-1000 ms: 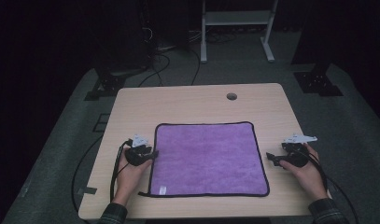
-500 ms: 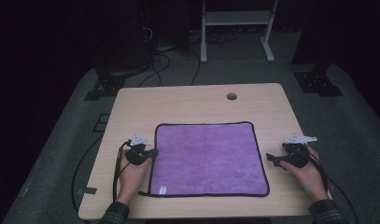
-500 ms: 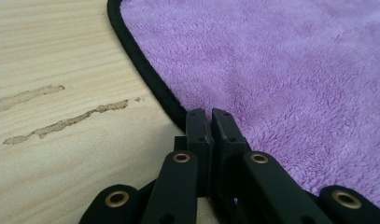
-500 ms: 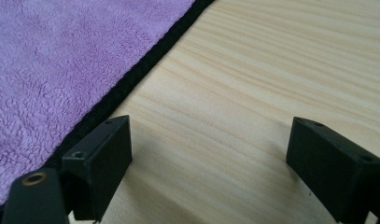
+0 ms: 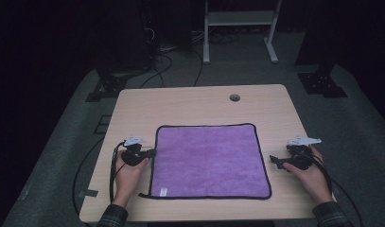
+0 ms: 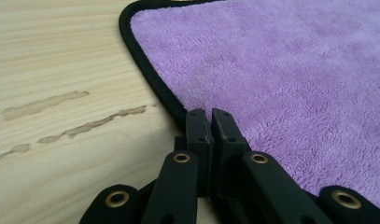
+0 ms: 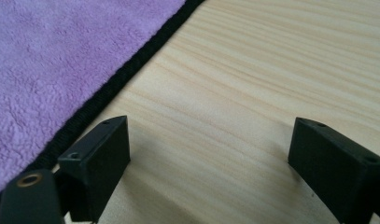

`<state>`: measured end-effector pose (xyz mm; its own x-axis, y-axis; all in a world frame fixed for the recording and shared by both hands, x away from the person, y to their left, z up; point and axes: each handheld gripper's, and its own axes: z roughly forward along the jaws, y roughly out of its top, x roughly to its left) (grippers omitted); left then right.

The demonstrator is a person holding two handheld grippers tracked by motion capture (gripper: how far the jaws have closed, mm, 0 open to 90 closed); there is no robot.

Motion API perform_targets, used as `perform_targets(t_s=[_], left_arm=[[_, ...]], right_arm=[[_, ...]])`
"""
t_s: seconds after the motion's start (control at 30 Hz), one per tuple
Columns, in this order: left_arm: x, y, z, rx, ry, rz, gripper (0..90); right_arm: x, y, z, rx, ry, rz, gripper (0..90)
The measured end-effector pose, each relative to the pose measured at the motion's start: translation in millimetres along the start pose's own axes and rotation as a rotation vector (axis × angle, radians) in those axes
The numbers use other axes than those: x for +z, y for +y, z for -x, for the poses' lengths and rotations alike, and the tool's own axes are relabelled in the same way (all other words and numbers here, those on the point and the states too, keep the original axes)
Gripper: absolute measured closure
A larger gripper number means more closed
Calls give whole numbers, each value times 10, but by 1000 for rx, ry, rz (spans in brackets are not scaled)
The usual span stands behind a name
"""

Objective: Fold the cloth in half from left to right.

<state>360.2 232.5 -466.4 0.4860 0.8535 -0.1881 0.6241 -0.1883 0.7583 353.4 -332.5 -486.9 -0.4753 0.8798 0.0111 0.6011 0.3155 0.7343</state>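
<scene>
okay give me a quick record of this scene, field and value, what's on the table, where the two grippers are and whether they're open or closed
surface: wooden table, with a round hole near its far edge
item: purple cloth with black trim, lying flat
label: small white tag at the cloth's near left corner
left gripper: jaws shut, tips at the cloth's left edge; whether they pinch the trim cannot be told
right gripper: jaws wide open over bare wood, just right of the cloth's right edge
hands: one on each gripper
</scene>
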Motion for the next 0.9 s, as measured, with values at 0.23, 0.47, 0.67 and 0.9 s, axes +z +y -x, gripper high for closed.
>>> perform_targets(t_s=[0.23,0.47,0.67,0.9], left_arm=[[-148,5,-152,-23,37,20,871],[-359,-9,-349,-67,83,53,871],[-416,16,-327,-89,27,87,871],[-367,94,-218,-89,-64,113,871]], right_arm=[[0,-1,-1,1,0,-3,108],[-3,-3,-3,5,-1,-4,107],[-3,-3,-2,5,-2,-5,105],[-1,-1,-1,3,-1,-6,96]])
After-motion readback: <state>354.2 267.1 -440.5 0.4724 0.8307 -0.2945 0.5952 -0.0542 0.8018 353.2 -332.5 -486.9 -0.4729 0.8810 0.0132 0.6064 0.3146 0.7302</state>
